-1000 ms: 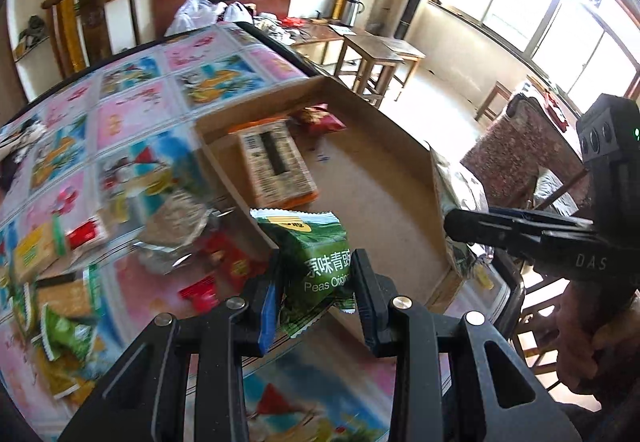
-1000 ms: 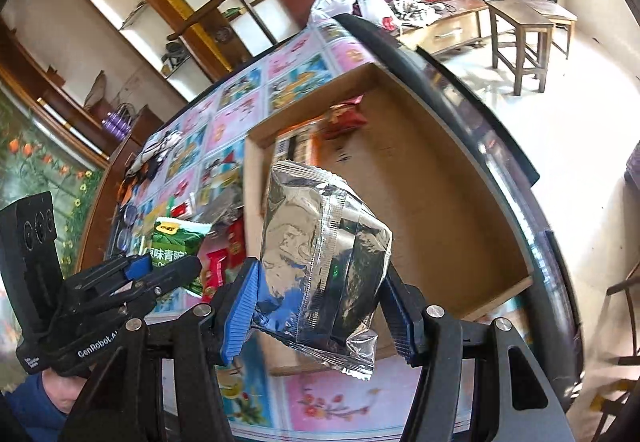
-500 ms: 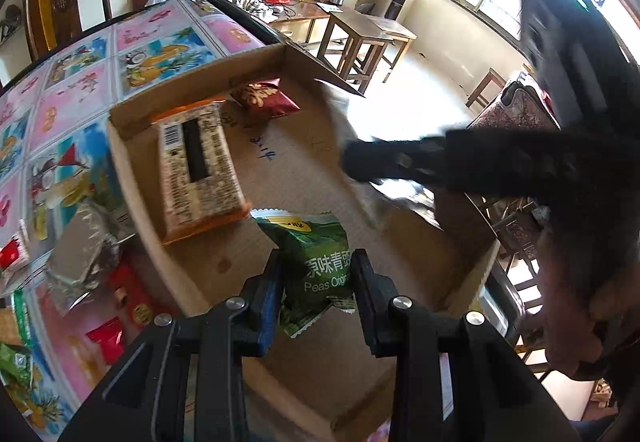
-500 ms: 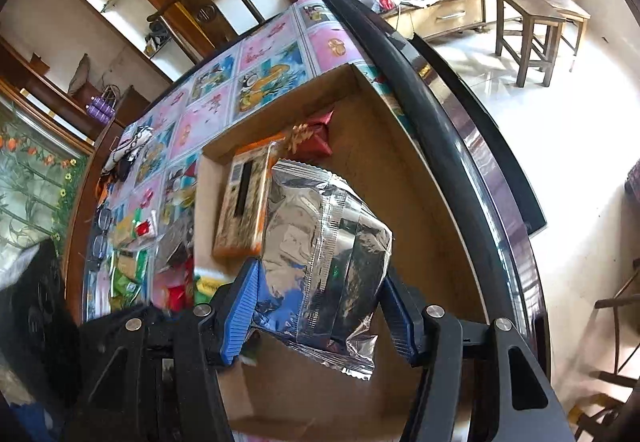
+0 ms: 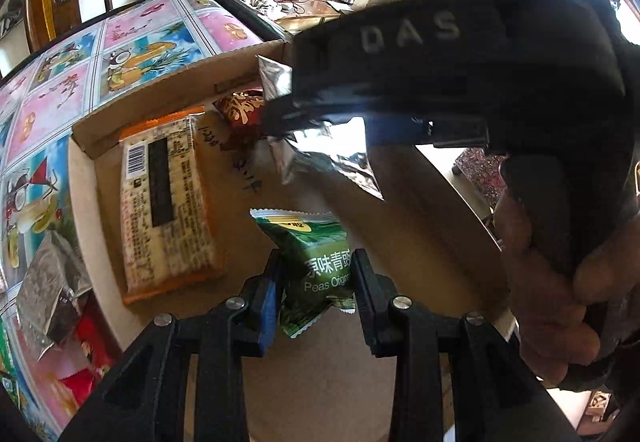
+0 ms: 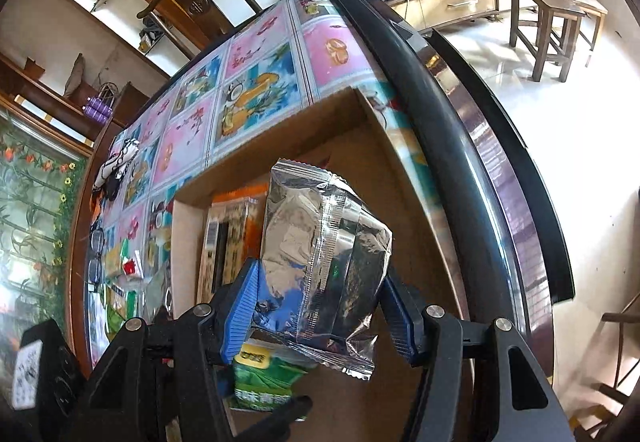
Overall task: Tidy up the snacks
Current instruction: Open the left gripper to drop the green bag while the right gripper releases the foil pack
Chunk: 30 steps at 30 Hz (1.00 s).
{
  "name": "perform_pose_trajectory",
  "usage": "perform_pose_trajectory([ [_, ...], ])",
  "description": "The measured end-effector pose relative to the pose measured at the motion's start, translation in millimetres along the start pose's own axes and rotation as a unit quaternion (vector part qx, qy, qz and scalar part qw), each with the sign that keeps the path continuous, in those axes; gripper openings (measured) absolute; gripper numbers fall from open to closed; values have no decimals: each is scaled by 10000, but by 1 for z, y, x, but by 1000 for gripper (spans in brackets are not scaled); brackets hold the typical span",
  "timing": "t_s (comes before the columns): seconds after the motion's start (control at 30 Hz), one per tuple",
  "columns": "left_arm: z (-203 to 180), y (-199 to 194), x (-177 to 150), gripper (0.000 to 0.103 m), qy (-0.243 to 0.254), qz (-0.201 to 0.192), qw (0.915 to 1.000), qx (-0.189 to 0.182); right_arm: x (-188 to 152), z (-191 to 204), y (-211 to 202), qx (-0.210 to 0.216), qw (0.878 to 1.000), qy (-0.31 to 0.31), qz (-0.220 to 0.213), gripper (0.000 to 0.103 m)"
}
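The left gripper is pinching the light, crinkly green pea packet mid-body at lower centre, while the right gripper is squeezing the puffy, slippery silver foil bag across its middle

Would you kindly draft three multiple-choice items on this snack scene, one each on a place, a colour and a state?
1. Where does the orange-edged cracker pack lie?
A. Inside the cardboard box
B. On the floor
C. On a chair

2. What colour is the pea packet in the left gripper?
A. Purple
B. Green
C. White

3. What is the state of the right gripper?
A. Open and empty
B. Shut on the silver foil packet
C. Shut on a red pouch

Answers: A, the cracker pack rests on the floor of the cardboard box. B, the pea packet in the left gripper is green. C is wrong and B right: the right gripper clamps the silver foil packet.
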<state>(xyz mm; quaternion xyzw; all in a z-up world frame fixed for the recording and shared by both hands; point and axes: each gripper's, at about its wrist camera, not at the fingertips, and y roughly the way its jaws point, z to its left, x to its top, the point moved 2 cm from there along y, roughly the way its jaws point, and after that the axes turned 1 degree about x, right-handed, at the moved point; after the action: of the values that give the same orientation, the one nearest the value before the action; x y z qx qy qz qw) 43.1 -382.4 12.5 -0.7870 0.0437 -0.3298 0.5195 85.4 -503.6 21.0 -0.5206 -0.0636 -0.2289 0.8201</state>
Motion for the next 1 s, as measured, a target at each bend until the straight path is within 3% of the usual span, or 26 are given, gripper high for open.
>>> perform_pose_trajectory([
  [0.37,4,12,8,33,-72,-42,9999,75,12,-3,14,-180,9998,-59,54,63],
  [0.53,8,13,13,42,-63,-74,9999,75,13,-5,10,-178,9998,6,51,64],
  [0.63,9,7,15,53,-96,-117,9998,91,12,-5,4,-177,9998,35,-2,64],
  [1.0,23,-35,7,54,-126,-315,9994,18,-7,6,-40,-6,9992,80,-393,64],
])
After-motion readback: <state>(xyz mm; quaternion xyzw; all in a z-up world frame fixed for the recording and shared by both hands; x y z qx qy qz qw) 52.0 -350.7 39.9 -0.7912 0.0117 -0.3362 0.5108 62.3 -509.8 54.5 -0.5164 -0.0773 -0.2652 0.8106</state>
